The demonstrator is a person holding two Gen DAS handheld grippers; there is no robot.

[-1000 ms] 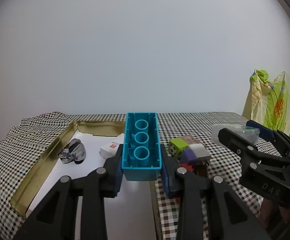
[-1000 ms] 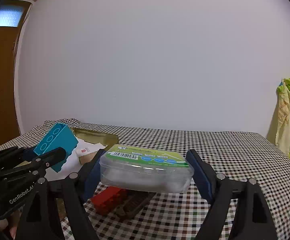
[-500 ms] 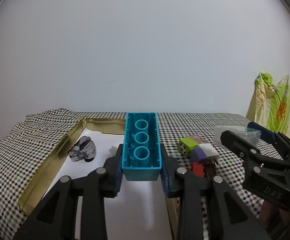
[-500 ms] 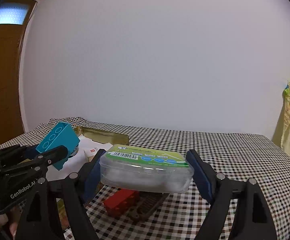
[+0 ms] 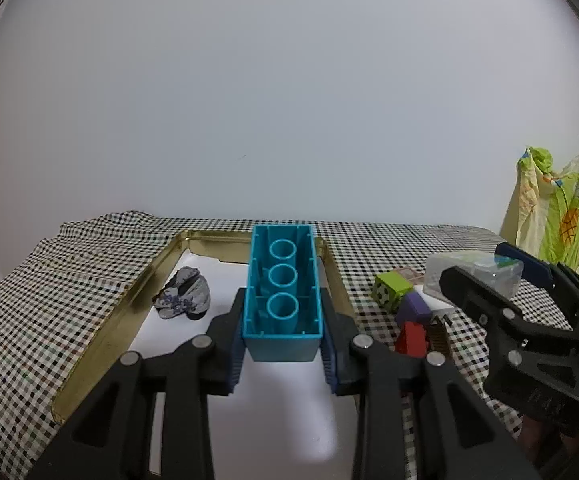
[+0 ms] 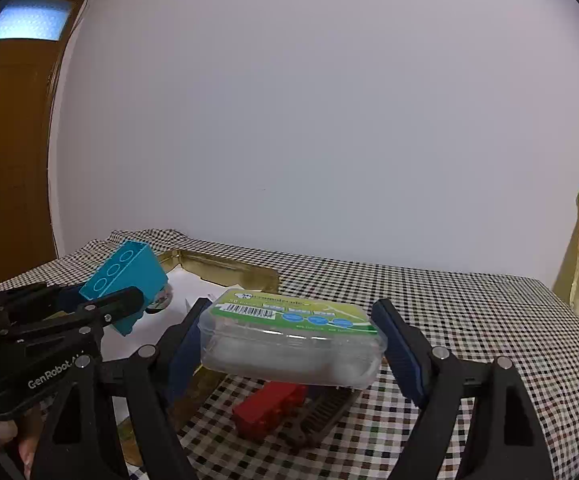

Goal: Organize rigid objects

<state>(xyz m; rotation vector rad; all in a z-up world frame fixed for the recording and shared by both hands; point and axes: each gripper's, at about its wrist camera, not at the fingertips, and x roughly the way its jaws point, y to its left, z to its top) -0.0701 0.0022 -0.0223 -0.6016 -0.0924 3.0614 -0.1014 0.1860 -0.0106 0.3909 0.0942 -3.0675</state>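
The left tongs (image 5: 283,350), clamping the hollow teal plastic building brick (image 5: 282,292), are now hovering further over the white-lined gold metal tray (image 5: 101,344), nearing placement; the right tongs (image 6: 291,354) are gripping the clear lidded plastic box (image 6: 289,344) above the desk (image 6: 469,312).

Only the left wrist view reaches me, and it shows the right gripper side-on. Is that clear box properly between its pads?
Observer: Yes. The right gripper clamps the clear box by its two short ends, lifted off the checked cloth.
Operator: What lies under it?
Observer: A red brick and a brown toothed piece lie on the cloth right below the box.
Operator: Anything on the lid?
Observer: A green label with a barcode.
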